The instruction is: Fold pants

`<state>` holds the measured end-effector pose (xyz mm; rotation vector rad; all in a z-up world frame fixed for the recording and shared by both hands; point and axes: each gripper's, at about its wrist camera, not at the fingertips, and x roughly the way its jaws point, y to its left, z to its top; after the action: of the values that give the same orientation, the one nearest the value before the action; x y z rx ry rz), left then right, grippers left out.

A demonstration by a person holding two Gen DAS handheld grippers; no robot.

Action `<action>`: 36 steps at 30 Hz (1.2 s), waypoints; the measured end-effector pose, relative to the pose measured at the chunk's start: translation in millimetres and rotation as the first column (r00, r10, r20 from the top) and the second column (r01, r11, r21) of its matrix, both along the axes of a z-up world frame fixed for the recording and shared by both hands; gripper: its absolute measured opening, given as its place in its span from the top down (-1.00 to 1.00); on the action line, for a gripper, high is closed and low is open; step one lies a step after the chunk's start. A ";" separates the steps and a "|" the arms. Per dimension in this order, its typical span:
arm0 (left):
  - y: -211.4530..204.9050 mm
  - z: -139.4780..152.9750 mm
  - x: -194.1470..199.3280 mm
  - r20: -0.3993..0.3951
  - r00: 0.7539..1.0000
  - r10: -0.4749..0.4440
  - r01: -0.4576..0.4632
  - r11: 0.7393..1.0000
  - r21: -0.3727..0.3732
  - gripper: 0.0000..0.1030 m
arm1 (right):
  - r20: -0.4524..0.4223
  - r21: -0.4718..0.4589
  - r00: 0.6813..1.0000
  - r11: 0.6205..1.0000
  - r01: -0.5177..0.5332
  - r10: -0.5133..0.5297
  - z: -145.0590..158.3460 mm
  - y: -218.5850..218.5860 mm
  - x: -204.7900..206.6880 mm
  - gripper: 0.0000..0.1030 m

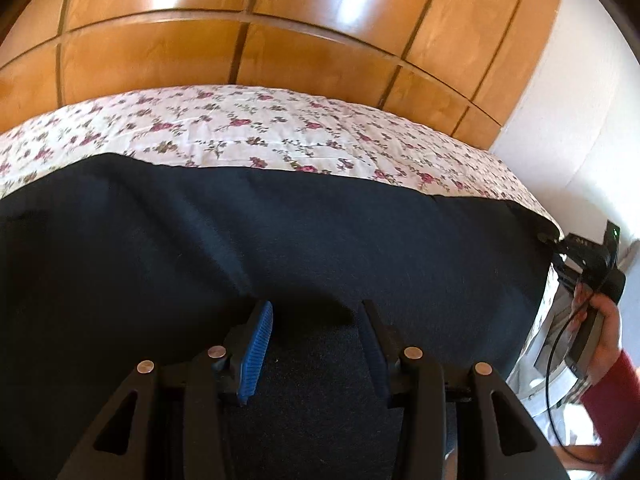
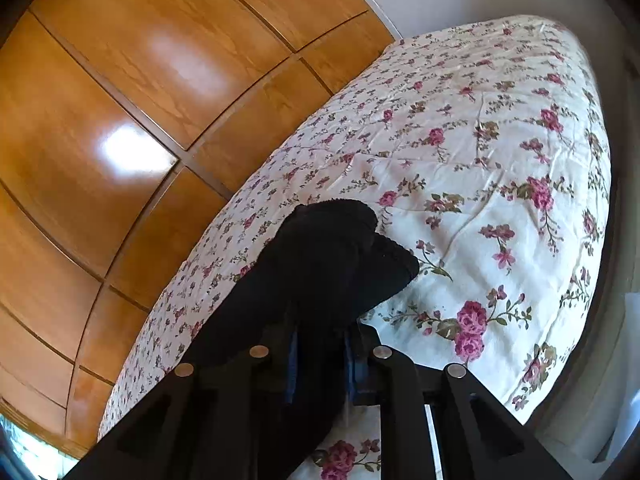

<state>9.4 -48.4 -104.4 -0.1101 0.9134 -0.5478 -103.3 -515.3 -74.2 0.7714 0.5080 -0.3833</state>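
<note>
Dark pants (image 1: pixel 280 240) lie spread across the near edge of the flowered bedspread (image 1: pixel 240 120). The left gripper (image 1: pixel 316 344) hovers spread over the cloth; the right gripper (image 2: pixel 320 356) pinches a bunched end. To fold well, seize the matching end before lifting. A wooden wardrobe (image 1: pixel 240 40) stands behind, clear of the work.

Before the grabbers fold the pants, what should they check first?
1. Right gripper pinching the black pants: ok, cloth bunched between its blue pads.
2. Left gripper gripping cloth: not ok, jaws apart over the pants.
3. Pants lying flat on the flowered bedspread: ok in the left view.
4. Free bedspread for folding: ok, bare cover beyond the cloth.
5. Whole pants in view: cannot tell, edges cut off.
</note>
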 end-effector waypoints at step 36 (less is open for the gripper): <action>114.7 1.5 -3.7 0.010 0.925 0.379 -0.379 0.925 0.025 0.14 | 0.106 -0.274 0.948 0.926 -0.261 0.299 120.5 168.6 29.0 0.65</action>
<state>5.7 66.3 -102.9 -0.2558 0.8668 -0.1744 -74.2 -346.7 46.3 0.4619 0.4135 -0.1189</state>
